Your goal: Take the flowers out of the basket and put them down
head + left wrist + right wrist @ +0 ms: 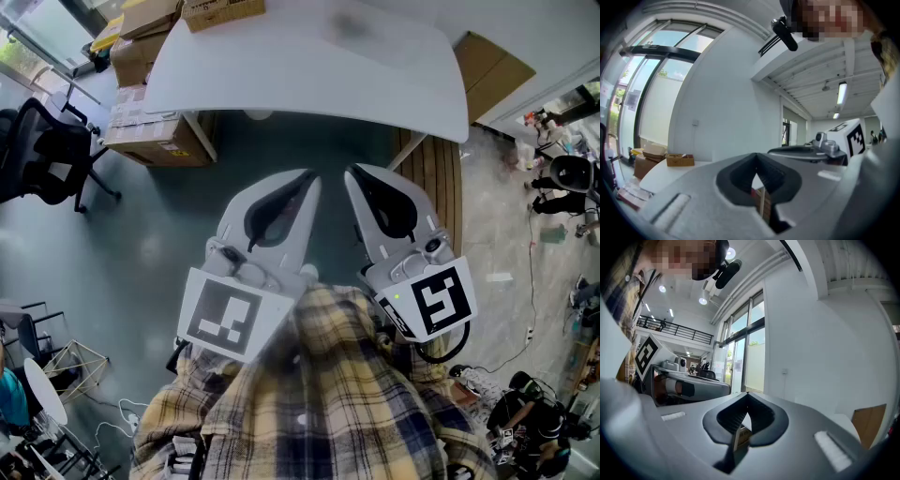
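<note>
Jaws closed: left tool [309,178], right tool [352,173].

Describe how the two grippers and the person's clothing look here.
Both the left gripper and right gripper have pale grey, tapering shells with black ribbed pads inside. Each carries a white cube with black square markers. A black cable loops under the right one. The person wears a yellow-and-navy plaid shirt.

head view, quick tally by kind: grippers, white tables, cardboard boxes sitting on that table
grippers: 2 (left gripper, right gripper, both with jaws together and empty)
white table: 1
cardboard box on that table: 1
total: 4
</note>
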### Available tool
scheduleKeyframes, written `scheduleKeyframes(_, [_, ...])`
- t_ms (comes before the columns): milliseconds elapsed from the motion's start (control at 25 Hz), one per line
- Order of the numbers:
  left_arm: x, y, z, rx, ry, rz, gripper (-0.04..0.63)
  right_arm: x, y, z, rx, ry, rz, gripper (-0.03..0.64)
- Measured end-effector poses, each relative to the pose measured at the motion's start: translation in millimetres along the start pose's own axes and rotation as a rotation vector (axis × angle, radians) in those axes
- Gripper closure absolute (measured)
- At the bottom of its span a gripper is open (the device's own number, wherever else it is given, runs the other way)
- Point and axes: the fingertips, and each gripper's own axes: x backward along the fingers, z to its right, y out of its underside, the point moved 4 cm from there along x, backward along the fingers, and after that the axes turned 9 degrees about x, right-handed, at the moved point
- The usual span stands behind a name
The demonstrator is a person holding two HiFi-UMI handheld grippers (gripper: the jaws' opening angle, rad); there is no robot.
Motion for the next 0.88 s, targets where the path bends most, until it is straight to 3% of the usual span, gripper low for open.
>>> scheduleKeyframes(320, [3.3,-1.7,2.0,-0.001,-0.006,0.002,0.595,7.5,-2.7,0.2,0.007,0.029,0.002,0.614])
scheduleKeyframes(880, [-9.4,11.1,27.3,-0.005,-0.054,0.001,0.595,32.1,8.8,16.2,0.003,-0.009,0.016,0.614])
